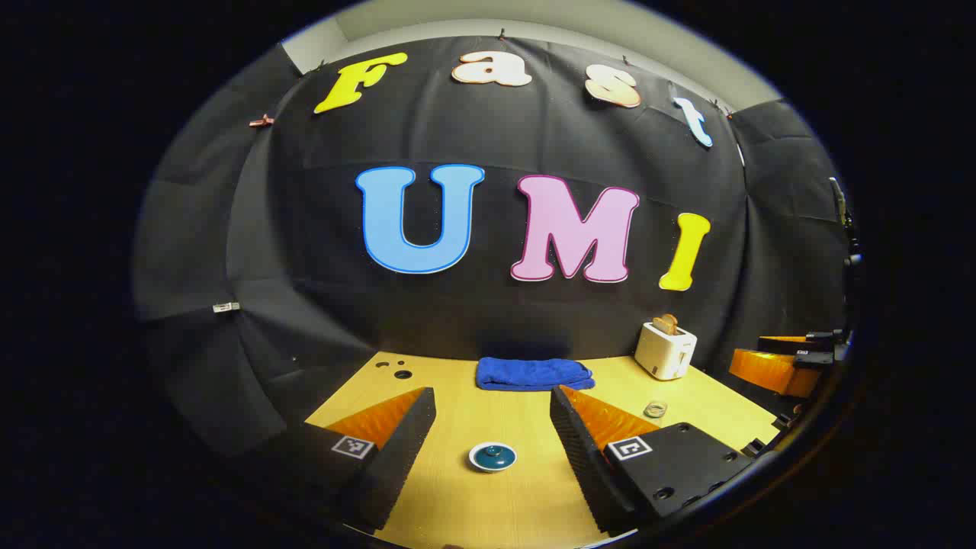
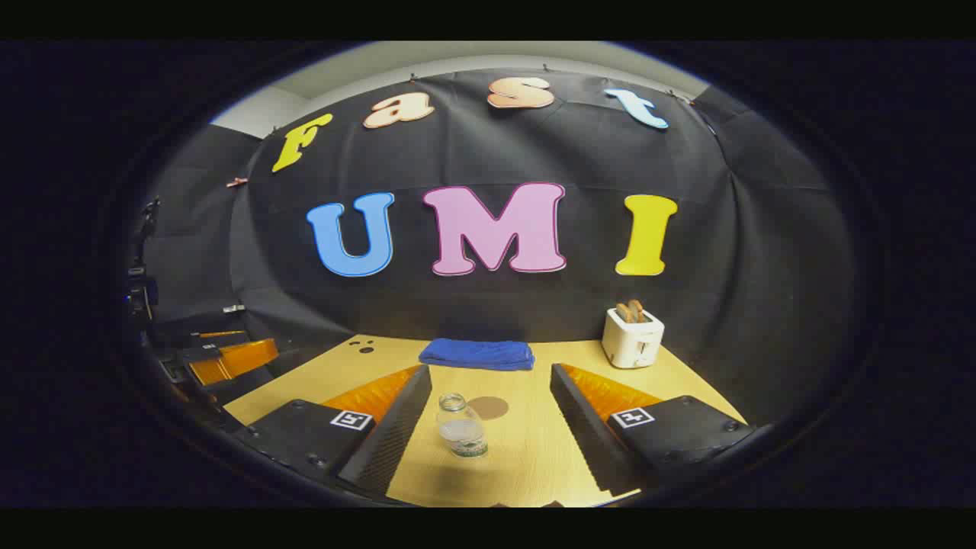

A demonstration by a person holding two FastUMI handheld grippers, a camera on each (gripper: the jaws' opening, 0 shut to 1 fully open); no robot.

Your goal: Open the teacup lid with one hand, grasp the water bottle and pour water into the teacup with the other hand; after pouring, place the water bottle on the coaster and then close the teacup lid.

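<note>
The left gripper (image 1: 492, 427) is wide open and holds nothing. The right gripper (image 2: 491, 415) is wide open too.

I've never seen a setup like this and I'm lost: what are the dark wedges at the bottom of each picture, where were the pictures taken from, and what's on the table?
The wedges are the fingers of two hand-held grippers, each carrying a camera that looks along them. In the left gripper view, the left gripper stands open in front of the lidded teacup. In the right gripper view, the right gripper stands open in front of the water bottle, with the round coaster just behind it. Farther back on the table lie a blue towel and a toaster. Nothing is held.
</note>
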